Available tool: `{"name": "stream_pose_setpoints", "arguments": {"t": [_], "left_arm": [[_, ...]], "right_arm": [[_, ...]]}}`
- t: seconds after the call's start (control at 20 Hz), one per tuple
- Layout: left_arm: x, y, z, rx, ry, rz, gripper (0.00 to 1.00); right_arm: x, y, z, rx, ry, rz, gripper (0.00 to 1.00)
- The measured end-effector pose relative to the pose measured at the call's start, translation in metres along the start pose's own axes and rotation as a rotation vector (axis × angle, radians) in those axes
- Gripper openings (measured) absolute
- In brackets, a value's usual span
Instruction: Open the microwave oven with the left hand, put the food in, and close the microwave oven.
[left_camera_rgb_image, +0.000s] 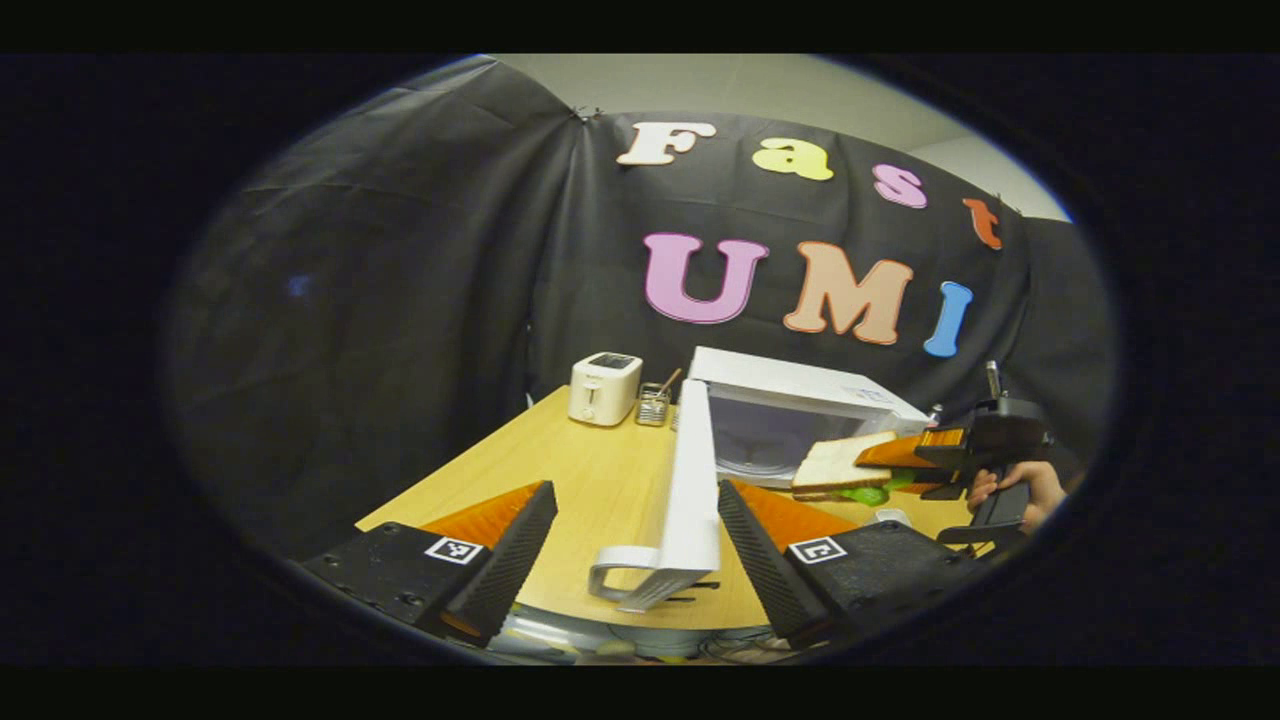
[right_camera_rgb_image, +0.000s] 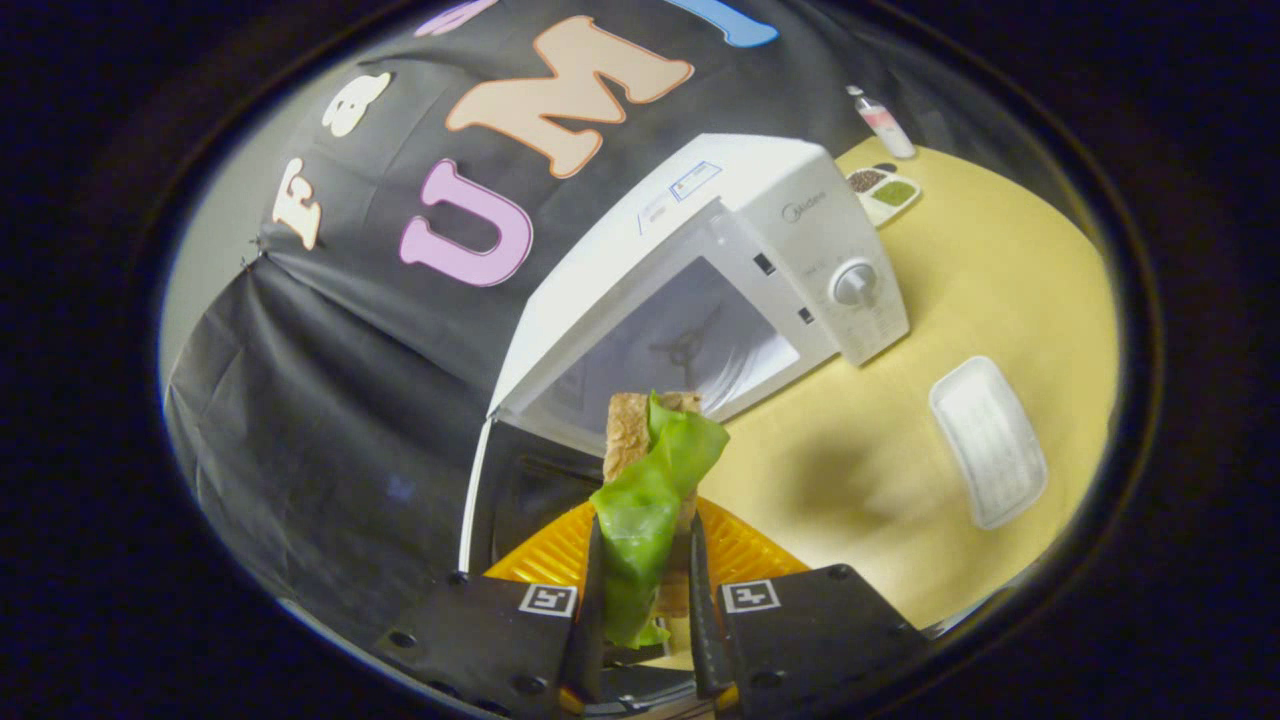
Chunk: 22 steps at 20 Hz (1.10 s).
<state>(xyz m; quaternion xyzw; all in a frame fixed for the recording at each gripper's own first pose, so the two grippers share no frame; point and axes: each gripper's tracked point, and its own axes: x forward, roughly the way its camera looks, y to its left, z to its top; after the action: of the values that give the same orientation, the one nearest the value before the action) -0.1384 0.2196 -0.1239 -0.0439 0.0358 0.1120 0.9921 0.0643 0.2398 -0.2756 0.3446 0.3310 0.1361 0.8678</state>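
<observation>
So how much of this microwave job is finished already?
Done: the white microwave oven has its door swung open, between the open left gripper fingers. In hand: the right gripper holds the sandwich with green lettuce before the opening. Left: place it inside, close the door.

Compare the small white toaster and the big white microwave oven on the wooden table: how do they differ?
The small white toaster is much smaller than the big white microwave oven. The toaster is rounded and closed in front; the microwave oven is boxy, with its door swung open. The toaster has slots on top; the microwave oven has a dial in front. Both are white and stand on the wooden table.
</observation>
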Motion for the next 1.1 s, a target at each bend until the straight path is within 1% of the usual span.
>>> {"name": "stream_pose_setpoints", "arguments": {"t": [0.05, 0.1, 0.2, 0.35, 0.45, 0.6, 0.8, 0.95, 1.05, 1.1], "left_arm": [[0.001, 0.007, -0.001, -0.018, 0.005, 0.013, 0.92], [0.002, 0.015, 0.0, -0.036, 0.006, 0.029, 0.95], [0.004, 0.03, 0.001, -0.059, 0.008, 0.06, 0.95], [0.01, 0.043, 0.003, -0.067, 0.005, 0.084, 0.95], [0.013, 0.051, 0.001, -0.074, 0.018, 0.092, 0.95], [0.015, 0.067, 0.001, -0.082, 0.03, 0.117, 0.95], [0.017, 0.081, -0.006, -0.082, 0.062, 0.14, 0.95], [0.017, 0.087, -0.011, -0.069, 0.088, 0.137, 0.95], [0.012, 0.093, -0.018, -0.069, 0.113, 0.153, 0.96], [0.009, 0.097, -0.021, -0.072, 0.122, 0.165, 0.96]], "right_arm": [[0.011, 0.004, 0.001, 0.03, -0.012, 0.014, 0.38], [0.022, 0.007, 0.002, 0.057, -0.029, 0.032, 0.38], [0.044, 0.012, 0.003, 0.087, -0.06, 0.053, 0.38], [0.073, 0.012, 0.005, 0.063, -0.127, 0.042, 0.38], [0.092, 0.013, 0.007, 0.084, -0.162, 0.041, 0.38], [0.115, 0.006, 0.018, 0.114, -0.221, 0.007, 0.38], [0.142, -0.003, 0.028, 0.151, -0.256, -0.028, 0.38], [0.155, -0.01, 0.035, 0.148, -0.294, -0.051, 0.38], [0.164, -0.015, 0.039, 0.133, -0.314, -0.07, 0.38], [0.168, -0.018, 0.042, 0.123, -0.33, -0.079, 0.3]]}}
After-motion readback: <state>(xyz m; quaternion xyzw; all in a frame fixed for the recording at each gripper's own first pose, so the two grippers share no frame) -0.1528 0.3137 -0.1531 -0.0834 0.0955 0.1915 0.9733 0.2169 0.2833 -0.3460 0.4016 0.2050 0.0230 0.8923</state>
